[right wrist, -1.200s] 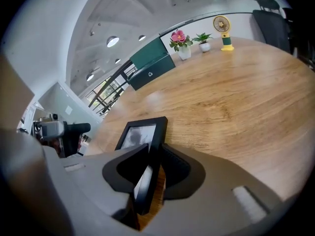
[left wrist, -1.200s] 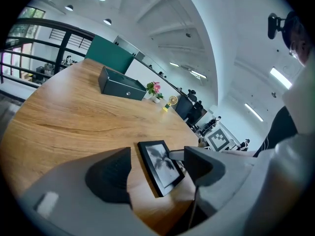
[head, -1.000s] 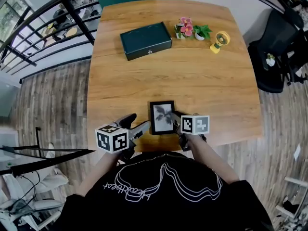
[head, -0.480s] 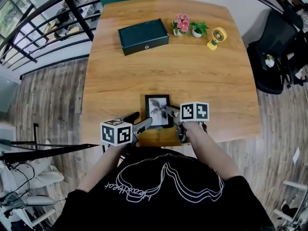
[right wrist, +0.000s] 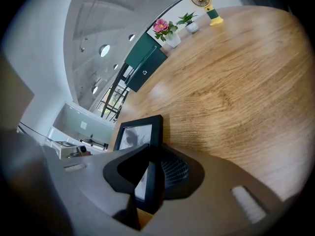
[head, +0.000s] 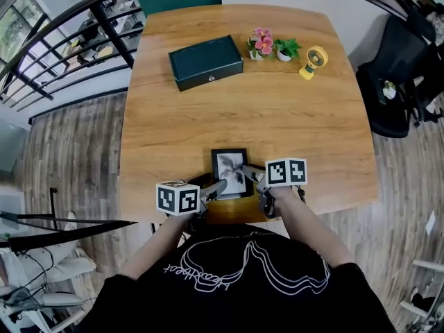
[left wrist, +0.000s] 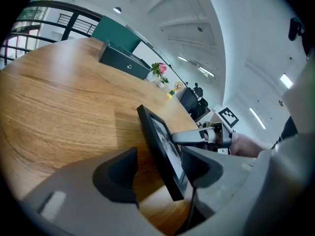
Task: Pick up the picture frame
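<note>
While the right gripper (head: 255, 177) clamps the picture frame (head: 229, 172) by its right edge, the left gripper (head: 214, 187) stands open around the left edge; the frame tilts between them, long axis running away.

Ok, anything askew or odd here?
Only the picture frame: it is tilted up off the table, pinched by the right gripper, with the left gripper's jaws open around it. Nothing looks spilled or damaged.

Picture frame (head: 231, 172) is found at the tabletop's (head: 291, 116) near edge, flanked by left gripper (head: 214, 187) and right gripper (head: 254, 176). Box (head: 206, 62) is placed far left; potted flowers (head: 261, 43), then fan (head: 313, 60), are ranged rightward.
</note>
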The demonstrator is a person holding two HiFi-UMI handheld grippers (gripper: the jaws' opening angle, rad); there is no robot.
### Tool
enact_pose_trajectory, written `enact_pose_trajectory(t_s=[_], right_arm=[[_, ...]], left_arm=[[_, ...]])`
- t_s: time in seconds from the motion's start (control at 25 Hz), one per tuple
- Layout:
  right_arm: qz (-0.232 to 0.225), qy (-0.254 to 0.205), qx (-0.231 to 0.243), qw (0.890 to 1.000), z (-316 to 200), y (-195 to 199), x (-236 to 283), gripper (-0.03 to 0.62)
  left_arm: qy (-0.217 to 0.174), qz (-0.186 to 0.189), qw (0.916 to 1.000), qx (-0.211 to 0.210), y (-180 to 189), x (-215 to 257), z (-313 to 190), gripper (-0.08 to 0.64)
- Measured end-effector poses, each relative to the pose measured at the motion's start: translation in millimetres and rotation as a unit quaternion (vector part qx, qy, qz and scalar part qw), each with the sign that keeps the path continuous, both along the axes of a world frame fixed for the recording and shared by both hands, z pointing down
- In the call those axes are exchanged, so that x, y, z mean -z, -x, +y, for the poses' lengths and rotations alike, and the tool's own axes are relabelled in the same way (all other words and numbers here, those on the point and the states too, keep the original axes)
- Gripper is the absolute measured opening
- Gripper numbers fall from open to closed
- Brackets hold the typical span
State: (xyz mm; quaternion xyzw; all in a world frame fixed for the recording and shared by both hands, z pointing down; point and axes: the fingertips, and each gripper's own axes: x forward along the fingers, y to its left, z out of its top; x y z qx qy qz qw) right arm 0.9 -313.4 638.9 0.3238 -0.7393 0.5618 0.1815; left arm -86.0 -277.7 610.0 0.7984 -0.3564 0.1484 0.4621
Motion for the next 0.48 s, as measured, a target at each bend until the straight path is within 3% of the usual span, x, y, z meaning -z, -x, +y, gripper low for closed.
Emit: enact_pose_trajectory(t_s=[0.4,0.48], right_arm=[[-0.005,0.002,0.003,1.000,0,3,1,0.100],[-0.006,0.004,0.003,1.000,1,2,1,0.098]], left_arm=[[0.004,0.004,0.9997,-0.024,-14,-4,-12,0.217],[0.006,0.005,0.9996,-0.028,-18,-4,-12,0.169]])
